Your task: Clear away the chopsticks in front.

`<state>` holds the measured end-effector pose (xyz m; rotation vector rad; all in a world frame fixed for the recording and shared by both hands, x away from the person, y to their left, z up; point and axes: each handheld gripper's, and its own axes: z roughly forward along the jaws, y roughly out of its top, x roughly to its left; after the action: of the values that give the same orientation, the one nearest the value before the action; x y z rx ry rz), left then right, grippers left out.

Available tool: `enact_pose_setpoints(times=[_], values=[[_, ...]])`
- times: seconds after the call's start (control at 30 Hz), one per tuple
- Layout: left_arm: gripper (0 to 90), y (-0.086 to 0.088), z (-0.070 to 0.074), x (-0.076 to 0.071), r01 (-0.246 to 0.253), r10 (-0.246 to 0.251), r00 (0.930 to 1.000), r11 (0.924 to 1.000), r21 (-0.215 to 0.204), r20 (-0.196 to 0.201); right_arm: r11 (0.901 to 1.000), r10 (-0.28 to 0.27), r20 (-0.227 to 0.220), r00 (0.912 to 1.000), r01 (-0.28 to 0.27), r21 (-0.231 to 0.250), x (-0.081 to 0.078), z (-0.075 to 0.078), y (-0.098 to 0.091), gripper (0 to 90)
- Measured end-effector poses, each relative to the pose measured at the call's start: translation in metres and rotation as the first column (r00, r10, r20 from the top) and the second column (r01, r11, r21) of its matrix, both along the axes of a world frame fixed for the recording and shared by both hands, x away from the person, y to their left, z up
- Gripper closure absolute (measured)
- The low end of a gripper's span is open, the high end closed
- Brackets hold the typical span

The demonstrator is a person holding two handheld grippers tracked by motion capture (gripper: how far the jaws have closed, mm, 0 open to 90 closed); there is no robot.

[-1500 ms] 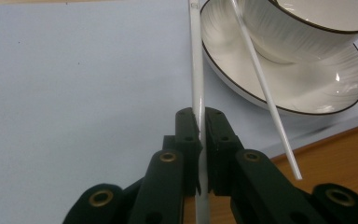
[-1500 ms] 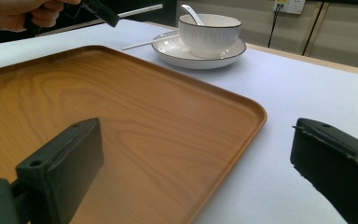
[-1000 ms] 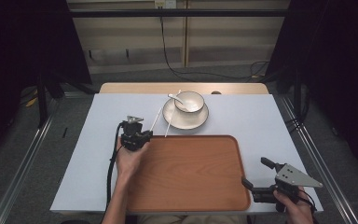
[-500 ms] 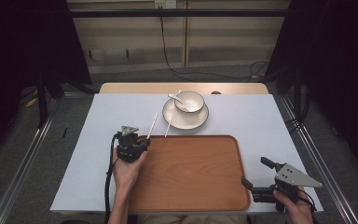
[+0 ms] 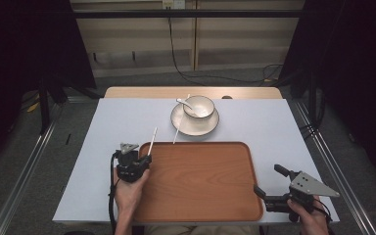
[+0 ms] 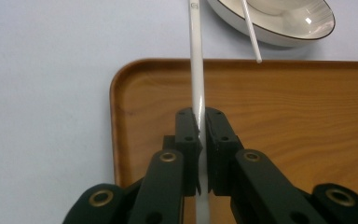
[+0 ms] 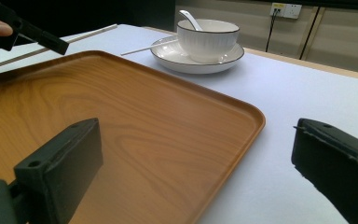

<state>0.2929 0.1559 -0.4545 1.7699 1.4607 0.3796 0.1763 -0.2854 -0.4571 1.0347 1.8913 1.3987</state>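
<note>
My left gripper (image 5: 146, 157) is shut on a white chopstick (image 5: 152, 138) and hangs over the left edge of the wooden tray (image 5: 200, 196). In the left gripper view the chopstick (image 6: 196, 56) runs between the pinched jaws (image 6: 199, 116) and points toward the plate (image 6: 303, 32). A second chopstick (image 5: 178, 129) leans on the white plate (image 5: 183, 128), which carries a bowl (image 5: 199, 106) and spoon (image 5: 182, 102). Off the tray's near right corner, my right gripper (image 5: 268, 180) is open with nothing between its jaws (image 7: 196, 172).
The tray (image 7: 135, 130) lies on a pale table sheet (image 5: 274, 127). A wooden table strip (image 5: 142, 92) runs along the far edge. Metal rails (image 5: 24, 166) flank the table, and cables lie on the floor (image 5: 210, 78) behind it.
My left gripper has drawn back from beside the plate toward the near edge, carrying the chopstick, and now sits over the tray's left rim. The right gripper has stayed put.
</note>
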Motion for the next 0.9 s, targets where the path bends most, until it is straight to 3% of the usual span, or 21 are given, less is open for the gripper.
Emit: enact_pose_setpoints(times=[0.2, 0.4, 0.5, 0.67, 0.9], values=[[85.2, -0.001, -0.006, -0.008, -0.023, 0.023, 0.9993, 0.9996, 0.014, -0.029, 1.0000, 0.001, -0.006, 1.0000, -0.001, -0.002, 0.000, 0.000, 0.001, 1.4], [85.2, 0.001, -0.009, -0.017, -0.079, 0.081, 0.9955, 0.9963, 0.032, -0.050, 0.9999, 0.015, -0.007, 0.9999, -0.015, -0.001, 0.001, 0.000, 0.002, 1.1], [85.2, 0.002, -0.014, -0.015, -0.077, 0.079, 0.9941, 0.9967, 0.027, -0.074, 0.9999, 0.015, -0.004, 0.9999, -0.015, 0.001, 0.001, 0.000, 0.002, 1.1], [85.1, 0.002, -0.015, -0.018, -0.101, 0.103, 0.9917, 0.9945, 0.027, -0.077, 0.9999, 0.015, -0.002, 0.9999, -0.015, 0.004, 0.001, 0.000, 0.002, 1.1], [85.0, -0.007, -0.016, -0.021, -0.120, 0.125, 0.9891, 0.9899, 0.075, -0.077, 0.9998, 0.020, 0.001, 0.9998, -0.020, 0.000, 0.001, 0.000, 0.003, 1.1]])
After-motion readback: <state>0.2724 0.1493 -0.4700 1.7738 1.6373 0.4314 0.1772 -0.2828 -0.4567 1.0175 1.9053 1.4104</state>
